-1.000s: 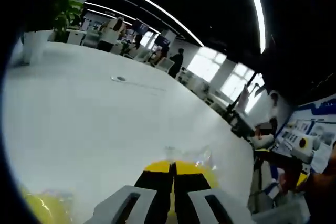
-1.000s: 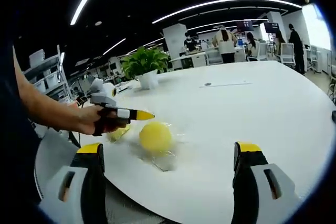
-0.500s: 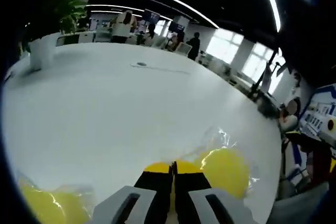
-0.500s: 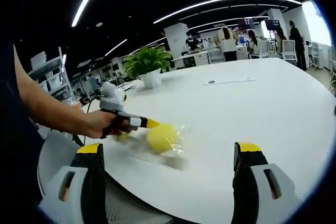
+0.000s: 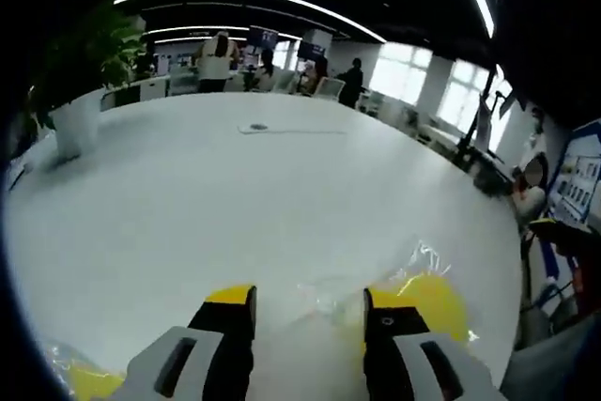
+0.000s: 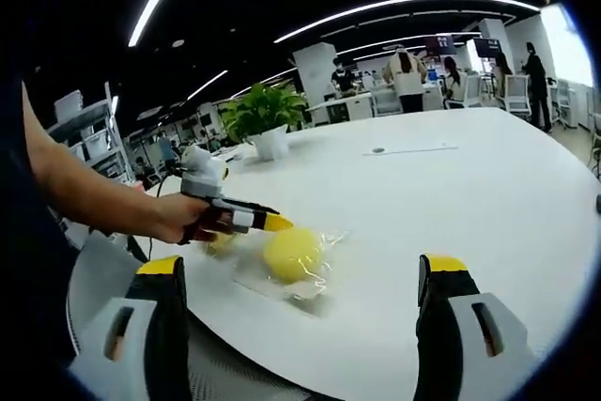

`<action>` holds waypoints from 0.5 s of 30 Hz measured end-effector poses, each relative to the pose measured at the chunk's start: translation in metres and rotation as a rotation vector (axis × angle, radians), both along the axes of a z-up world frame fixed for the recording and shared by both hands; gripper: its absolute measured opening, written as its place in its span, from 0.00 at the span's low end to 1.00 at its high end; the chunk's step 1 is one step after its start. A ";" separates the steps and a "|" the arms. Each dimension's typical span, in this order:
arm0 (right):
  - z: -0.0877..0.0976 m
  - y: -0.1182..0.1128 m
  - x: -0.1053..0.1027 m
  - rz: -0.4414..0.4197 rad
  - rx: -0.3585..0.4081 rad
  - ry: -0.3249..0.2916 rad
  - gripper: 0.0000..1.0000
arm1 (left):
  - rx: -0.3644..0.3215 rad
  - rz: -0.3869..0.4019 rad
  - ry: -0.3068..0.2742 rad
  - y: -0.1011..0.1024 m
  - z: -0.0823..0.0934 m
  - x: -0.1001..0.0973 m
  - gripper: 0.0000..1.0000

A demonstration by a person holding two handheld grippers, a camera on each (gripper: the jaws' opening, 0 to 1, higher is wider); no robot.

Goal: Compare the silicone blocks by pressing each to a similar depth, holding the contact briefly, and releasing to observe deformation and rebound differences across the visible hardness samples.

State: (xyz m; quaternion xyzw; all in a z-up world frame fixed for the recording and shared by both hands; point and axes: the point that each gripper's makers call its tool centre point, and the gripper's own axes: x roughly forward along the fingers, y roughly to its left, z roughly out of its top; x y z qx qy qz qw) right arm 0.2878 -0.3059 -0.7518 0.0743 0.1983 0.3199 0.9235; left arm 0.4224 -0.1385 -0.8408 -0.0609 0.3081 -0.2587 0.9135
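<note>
The left gripper (image 6: pixel 268 223) hovers with its jaws apart just beside the yellow ball (image 6: pixel 292 254) in its clear wrapper (image 6: pixel 261 274) near the table (image 6: pixel 488 194) edge, seemingly placed to press it, while the right gripper (image 6: pixel 302 298) waits wide open, a potted plant (image 6: pixel 264 119) well behind and clear.

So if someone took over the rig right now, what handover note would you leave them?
Left gripper: open, tips just beside the yellow silicone ball, not pressing it.
Right gripper: open, empty, held back from the table edge.
The ball lies in a clear plastic wrap on the white table. A second yellow sample sits at the near edge, left of the left gripper.
Done: cannot tell from this moment.
Left: press each sample, hold, release, compare rebound.
</note>
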 end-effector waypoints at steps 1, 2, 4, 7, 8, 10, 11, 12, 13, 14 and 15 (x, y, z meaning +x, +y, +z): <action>0.000 0.000 0.002 0.001 -0.012 -0.004 0.96 | -0.007 -0.005 -0.007 0.001 0.003 0.000 0.57; 0.000 0.001 0.005 0.000 -0.023 -0.009 0.96 | -0.042 -0.035 -0.031 -0.003 0.010 -0.001 0.64; 0.000 0.002 0.010 0.000 -0.031 -0.012 0.96 | -0.065 -0.069 -0.068 -0.005 0.023 -0.003 0.80; 0.003 0.005 0.016 0.009 -0.047 -0.022 0.96 | -0.073 -0.130 -0.169 -0.001 0.053 -0.006 0.97; 0.004 0.006 0.018 0.013 -0.055 -0.029 0.96 | -0.087 -0.158 -0.176 0.003 0.063 -0.011 0.99; 0.006 0.007 0.021 0.018 -0.065 -0.037 0.96 | -0.091 -0.213 -0.206 0.011 0.075 -0.019 1.00; 0.007 0.008 0.023 0.020 -0.067 -0.043 0.96 | -0.067 -0.229 -0.229 0.018 0.080 -0.022 1.00; 0.009 0.009 0.025 0.024 -0.067 -0.047 0.96 | -0.026 -0.246 -0.263 0.032 0.086 -0.026 1.00; 0.010 0.010 0.027 0.027 -0.072 -0.053 0.96 | 0.015 -0.242 -0.292 0.050 0.091 -0.029 1.00; 0.010 0.010 0.027 0.028 -0.077 -0.058 0.96 | 0.021 -0.236 -0.295 0.060 0.093 -0.032 1.00; 0.011 0.011 0.029 0.032 -0.082 -0.065 0.96 | 0.013 -0.234 -0.294 0.069 0.096 -0.037 1.00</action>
